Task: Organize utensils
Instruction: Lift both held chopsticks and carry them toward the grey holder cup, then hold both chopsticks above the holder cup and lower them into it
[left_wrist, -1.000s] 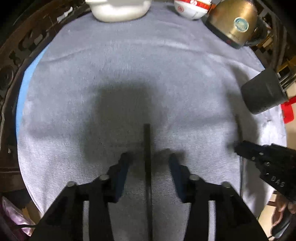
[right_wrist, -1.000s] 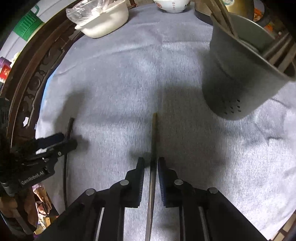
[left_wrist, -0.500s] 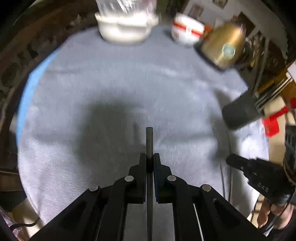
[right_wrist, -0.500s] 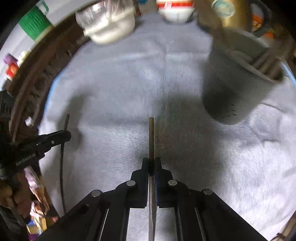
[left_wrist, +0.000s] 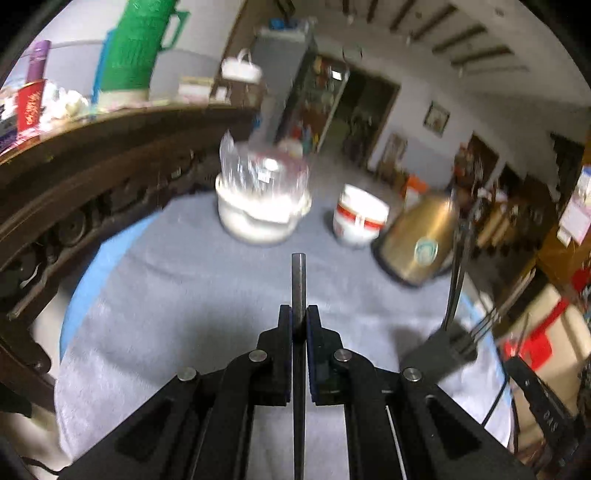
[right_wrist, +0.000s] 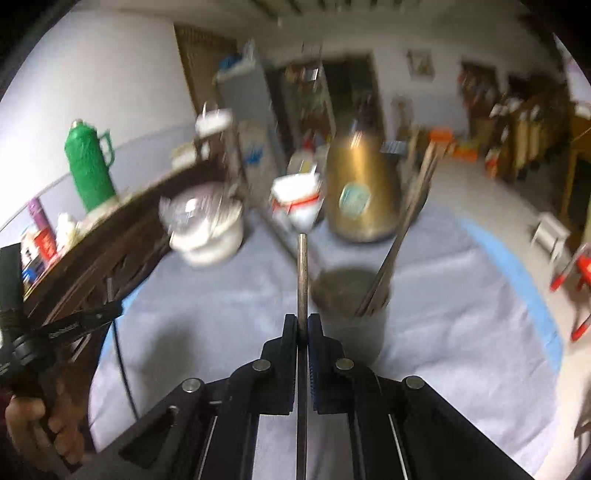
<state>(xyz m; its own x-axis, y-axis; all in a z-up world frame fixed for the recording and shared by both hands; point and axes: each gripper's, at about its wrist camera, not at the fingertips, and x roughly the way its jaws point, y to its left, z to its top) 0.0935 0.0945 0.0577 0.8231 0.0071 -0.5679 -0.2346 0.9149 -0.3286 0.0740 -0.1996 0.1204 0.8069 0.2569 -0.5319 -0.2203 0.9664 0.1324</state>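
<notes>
Since a second ago both pairs of jaws have closed and lifted: the grey towel-like cloth on the tabletop then filled each view, and now the room behind shows above it. The left gripper has its jaws pinched shut on a thin dark round chopstick, which runs straight out between them, clear of the cloth. The right gripper likewise clamps a slim brownish chopstick, its tip ahead of the jaws. Just right of those jaws stands the dark grey plastic utensil cup, upright, with several chopsticks leaning out of it. Beyond the jaws sit a white bowl covered in crinkled clear plastic, a white cup with a red band and a brass-coloured kettle. Both grippers tilt moderately downward. At the left edge of the right view, a hand grips the left gripper's handle
</notes>
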